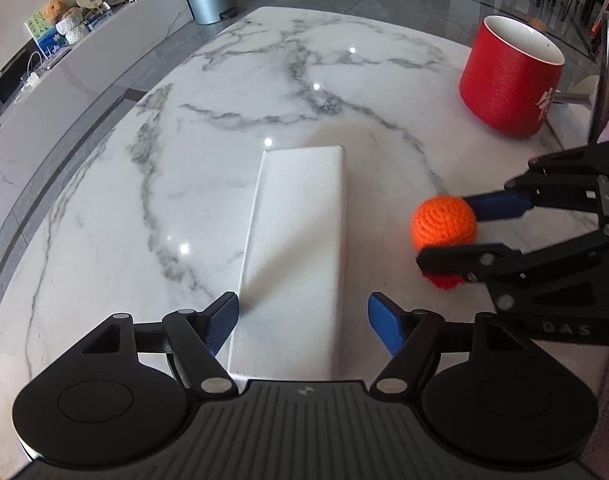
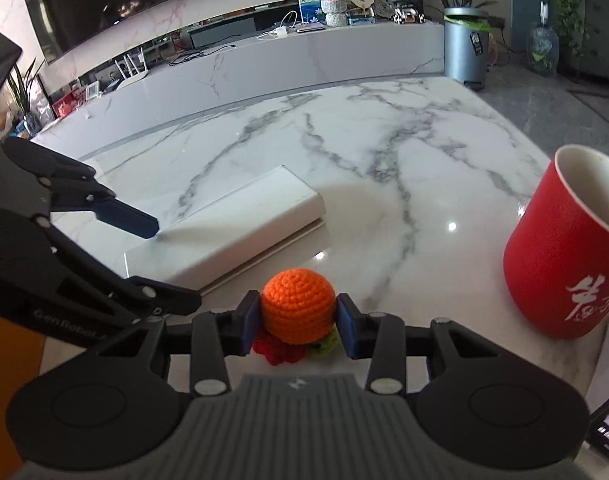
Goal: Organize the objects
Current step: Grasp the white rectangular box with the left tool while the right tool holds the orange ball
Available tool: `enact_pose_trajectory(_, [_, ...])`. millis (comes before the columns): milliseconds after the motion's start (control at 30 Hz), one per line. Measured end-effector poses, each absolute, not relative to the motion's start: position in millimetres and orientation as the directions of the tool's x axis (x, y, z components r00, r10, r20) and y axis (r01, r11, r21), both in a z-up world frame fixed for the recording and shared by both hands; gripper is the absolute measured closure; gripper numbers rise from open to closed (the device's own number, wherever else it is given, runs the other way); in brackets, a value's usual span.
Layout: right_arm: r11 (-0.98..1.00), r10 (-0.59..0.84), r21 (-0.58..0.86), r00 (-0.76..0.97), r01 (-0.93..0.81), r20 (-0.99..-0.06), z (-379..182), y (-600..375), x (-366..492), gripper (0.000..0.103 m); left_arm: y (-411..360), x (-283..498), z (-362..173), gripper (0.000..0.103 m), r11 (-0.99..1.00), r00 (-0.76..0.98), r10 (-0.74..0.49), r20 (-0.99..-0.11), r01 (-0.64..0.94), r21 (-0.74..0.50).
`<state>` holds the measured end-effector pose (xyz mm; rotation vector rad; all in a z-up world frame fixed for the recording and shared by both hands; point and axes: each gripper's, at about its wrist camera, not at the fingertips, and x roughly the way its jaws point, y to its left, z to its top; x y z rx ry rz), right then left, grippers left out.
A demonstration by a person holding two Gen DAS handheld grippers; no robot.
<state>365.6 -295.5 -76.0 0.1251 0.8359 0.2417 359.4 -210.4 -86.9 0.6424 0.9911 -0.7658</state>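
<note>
Right hand-held gripper (image 2: 298,320) pinching crochet orange (image 2: 298,306); marble table (image 2: 384,152), TV console (image 2: 304,56) behind.

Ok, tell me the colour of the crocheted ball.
Orange crocheted ball, with red and green yarn beneath; right wrist view shows it best.

one orange crocheted ball (image 2: 298,307) is seen, one long white box (image 1: 294,256), and one red cup (image 1: 510,80). two grippers are counted, the left gripper (image 1: 303,322) and the right gripper (image 2: 298,322), on one marble table (image 2: 384,152).
</note>
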Motion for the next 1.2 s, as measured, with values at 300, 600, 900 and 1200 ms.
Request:
enact_pose_trajectory(300, [0.966,0.254,0.217,0.656,-0.139,-0.711,-78.7,-304.2,359.8,0.060,-223.6,380.9,-97.3,0.021,0.611,0.309,-0.291,-0.905,0.789,0.073])
enact_pose_trajectory(600, [0.966,0.255,0.217,0.660,-0.140,-0.706,-78.3,-304.4,357.3,0.060,-236.5,386.7,-104.3,0.028,0.655,0.348,-0.274,-0.897,0.750,0.091])
enact_pose_trajectory(900, [0.976,0.218,0.163,0.657,-0.145,-0.722,-74.4,-297.1,350.6,0.060,-232.6,365.0,-97.4,0.030,0.677,0.351,-0.228,-0.908,0.727,0.112])
enact_pose_trajectory(1200, [0.969,0.241,0.137,0.667,-0.205,-0.705,-41.6,-286.3,330.8,0.061,-213.4,334.0,-47.7,0.030,0.691,0.388,-0.276,-0.879,0.716,0.099])
